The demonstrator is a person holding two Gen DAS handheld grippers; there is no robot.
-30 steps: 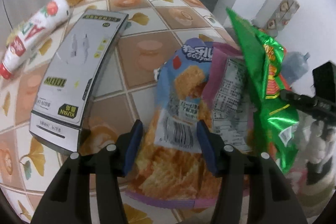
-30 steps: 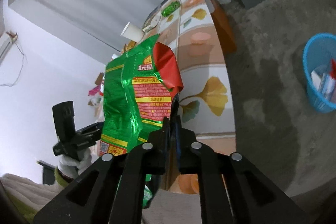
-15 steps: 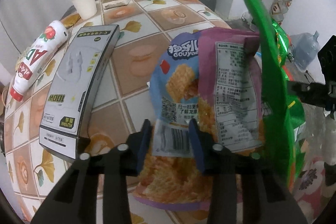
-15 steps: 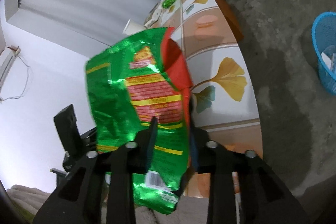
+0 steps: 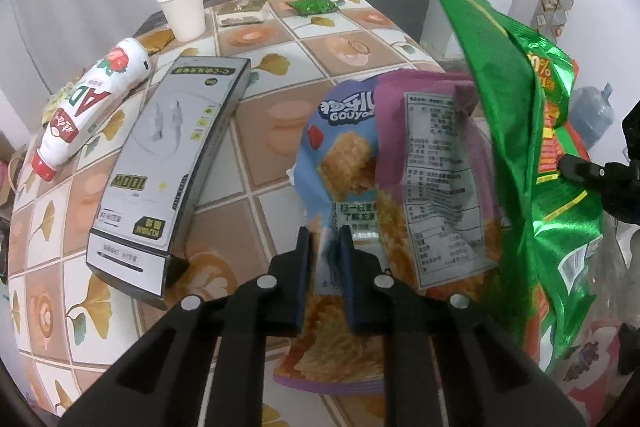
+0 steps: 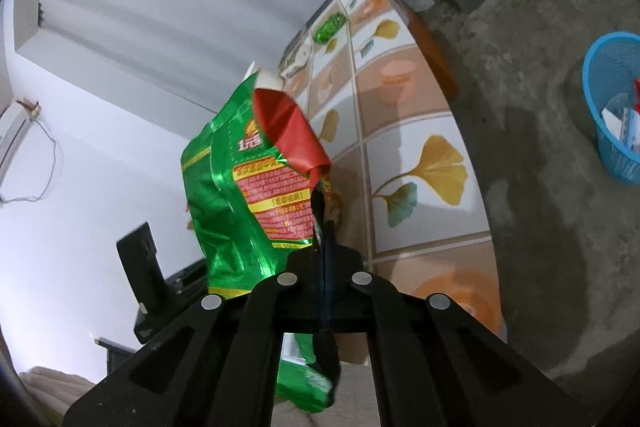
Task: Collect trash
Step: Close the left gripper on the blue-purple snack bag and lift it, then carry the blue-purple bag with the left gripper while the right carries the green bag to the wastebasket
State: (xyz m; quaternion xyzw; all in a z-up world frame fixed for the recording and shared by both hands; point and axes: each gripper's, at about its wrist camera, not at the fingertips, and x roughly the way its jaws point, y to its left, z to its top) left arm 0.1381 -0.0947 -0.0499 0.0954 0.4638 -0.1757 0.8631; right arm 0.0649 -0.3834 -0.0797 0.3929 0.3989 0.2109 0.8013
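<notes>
Left gripper [image 5: 325, 241] jaws, just closing, pinch the blue chip bag [image 5: 340, 163]. Right gripper [image 6: 325, 227] clamped on green snack bag [image 6: 240, 195]; blue bin [image 6: 612, 99] at 3 o'clock.

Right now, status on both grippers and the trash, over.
Left gripper jaws just closed onto blue chip bag, bag pinched. Right gripper shut on green snack bag, held up. Blue basket on floor, path unobstructed.

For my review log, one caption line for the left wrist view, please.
Left hand-held gripper pinching a blue chip bag over the tiled table, green bag alongside.
</notes>
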